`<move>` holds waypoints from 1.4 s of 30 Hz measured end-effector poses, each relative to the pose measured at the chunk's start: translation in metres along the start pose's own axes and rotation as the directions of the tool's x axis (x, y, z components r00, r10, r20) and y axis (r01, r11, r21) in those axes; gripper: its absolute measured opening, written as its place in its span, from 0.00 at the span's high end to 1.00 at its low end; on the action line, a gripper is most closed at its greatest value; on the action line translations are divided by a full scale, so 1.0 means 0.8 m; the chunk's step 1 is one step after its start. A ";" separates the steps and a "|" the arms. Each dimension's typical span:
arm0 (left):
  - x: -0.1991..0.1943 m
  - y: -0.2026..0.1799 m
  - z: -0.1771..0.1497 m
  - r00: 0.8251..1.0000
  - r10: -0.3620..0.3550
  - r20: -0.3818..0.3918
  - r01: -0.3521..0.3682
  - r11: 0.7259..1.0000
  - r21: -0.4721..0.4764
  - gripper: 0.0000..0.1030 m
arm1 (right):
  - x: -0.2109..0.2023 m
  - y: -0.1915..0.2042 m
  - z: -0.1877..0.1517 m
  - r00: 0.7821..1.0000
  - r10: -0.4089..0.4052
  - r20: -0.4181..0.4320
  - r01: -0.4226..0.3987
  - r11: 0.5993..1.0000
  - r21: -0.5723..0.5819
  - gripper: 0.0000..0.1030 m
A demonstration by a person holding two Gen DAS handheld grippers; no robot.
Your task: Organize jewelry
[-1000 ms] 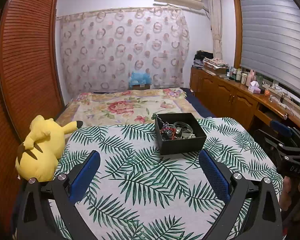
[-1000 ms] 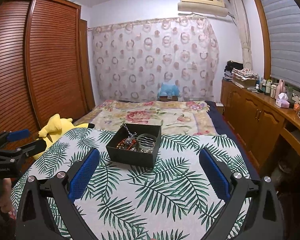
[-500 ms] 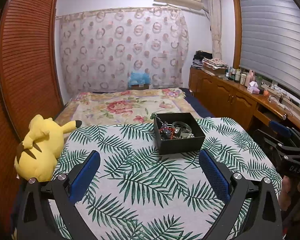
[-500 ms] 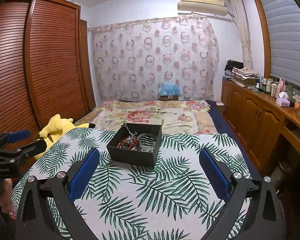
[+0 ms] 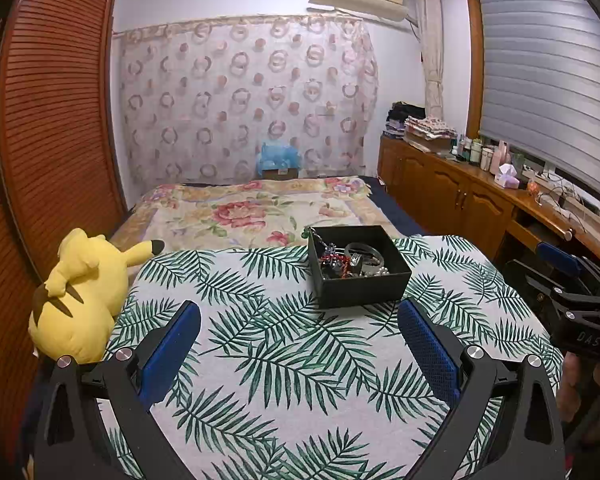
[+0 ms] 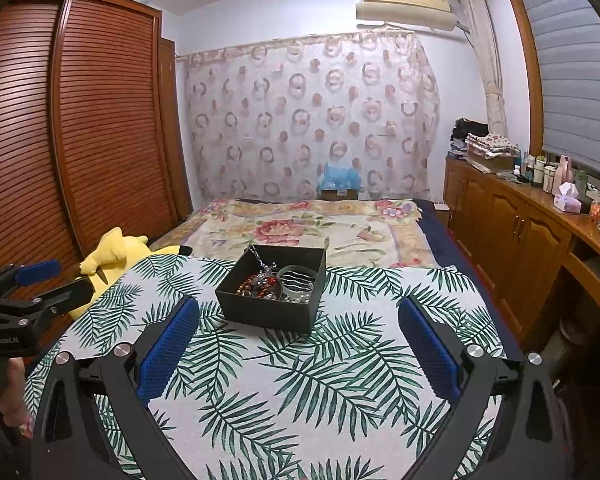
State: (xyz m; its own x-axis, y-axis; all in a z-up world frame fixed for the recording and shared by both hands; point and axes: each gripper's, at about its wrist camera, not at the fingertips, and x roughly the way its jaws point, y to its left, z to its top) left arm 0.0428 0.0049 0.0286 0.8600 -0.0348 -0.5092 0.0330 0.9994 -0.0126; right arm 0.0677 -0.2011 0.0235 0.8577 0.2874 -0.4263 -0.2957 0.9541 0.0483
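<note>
A black open box (image 5: 376, 280) sits on the palm-leaf cloth (image 5: 284, 360), also in the right wrist view (image 6: 260, 312). It holds a tangle of jewelry (image 5: 350, 262): red beads, a chain, clear bangles (image 6: 298, 278). My left gripper (image 5: 298, 344) is open and empty, short of the box. My right gripper (image 6: 298, 344) is open and empty, also short of it. The right gripper shows at the left wrist view's right edge (image 5: 572, 292); the left gripper shows at the right wrist view's left edge (image 6: 32, 292).
A yellow plush toy (image 5: 76, 296) lies at the table's left edge. A bed with a floral cover (image 5: 252, 208) stands beyond the table. A wooden wardrobe (image 6: 80, 140) is on the left, a cabinet counter with bottles (image 5: 480, 184) on the right.
Both grippers have drifted very slightly; the box sits a touch nearer in the left wrist view. Both stay open and empty.
</note>
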 end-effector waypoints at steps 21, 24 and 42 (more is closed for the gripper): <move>-0.001 0.002 -0.002 1.000 -0.001 0.000 0.001 1.000 -0.003 0.08 | 0.001 -0.001 0.001 1.000 0.001 -0.001 -0.001 1.000 0.002 0.03; -0.001 0.002 -0.002 1.000 -0.001 0.001 0.001 1.000 -0.002 0.08 | 0.000 -0.001 0.001 1.000 0.002 -0.001 -0.002 1.000 0.002 0.03; -0.003 0.000 -0.004 1.000 -0.002 -0.002 0.002 1.000 -0.003 0.08 | 0.001 -0.001 0.000 1.000 0.003 -0.001 -0.003 1.000 0.003 0.03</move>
State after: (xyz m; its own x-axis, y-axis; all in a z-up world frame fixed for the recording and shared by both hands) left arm 0.0389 0.0050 0.0268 0.8588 -0.0366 -0.5110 0.0333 0.9993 -0.0157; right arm 0.0682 -0.2014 0.0233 0.8564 0.2897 -0.4275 -0.2967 0.9536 0.0516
